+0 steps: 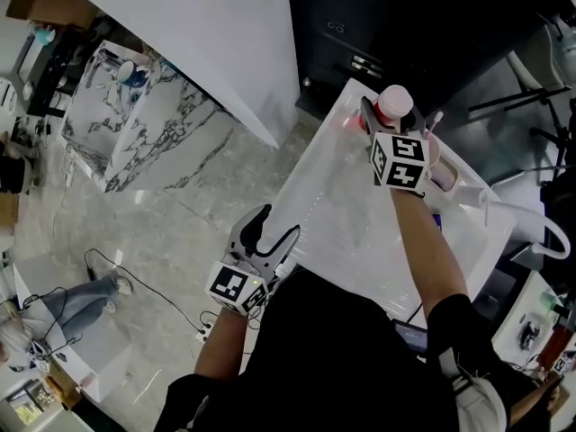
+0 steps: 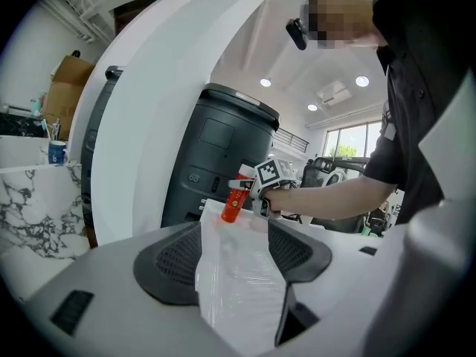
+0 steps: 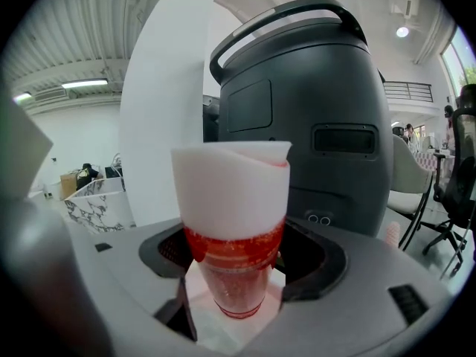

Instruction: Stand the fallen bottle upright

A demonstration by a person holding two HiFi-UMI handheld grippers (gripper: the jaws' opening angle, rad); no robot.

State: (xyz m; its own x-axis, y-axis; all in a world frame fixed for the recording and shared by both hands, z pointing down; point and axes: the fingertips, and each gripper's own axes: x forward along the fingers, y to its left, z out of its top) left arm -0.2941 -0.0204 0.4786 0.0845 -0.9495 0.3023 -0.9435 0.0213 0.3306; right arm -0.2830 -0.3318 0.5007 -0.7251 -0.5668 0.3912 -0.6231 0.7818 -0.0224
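Red bottle (image 3: 232, 222) between right hand-held gripper (image 3: 238, 265) jaws

bottle (image 3: 234, 274): red below, white above | table (image 1: 333, 214): white | floor (image 1: 180, 214): grey marbled | machine (image 3: 297, 125): dark grey

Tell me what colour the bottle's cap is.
White cap; the right gripper view shows it best.

bottle (image 1: 396, 106) on table (image 1: 333, 223), far end, between right gripper (image 1: 398, 115) fingers (image 1: 367, 113)
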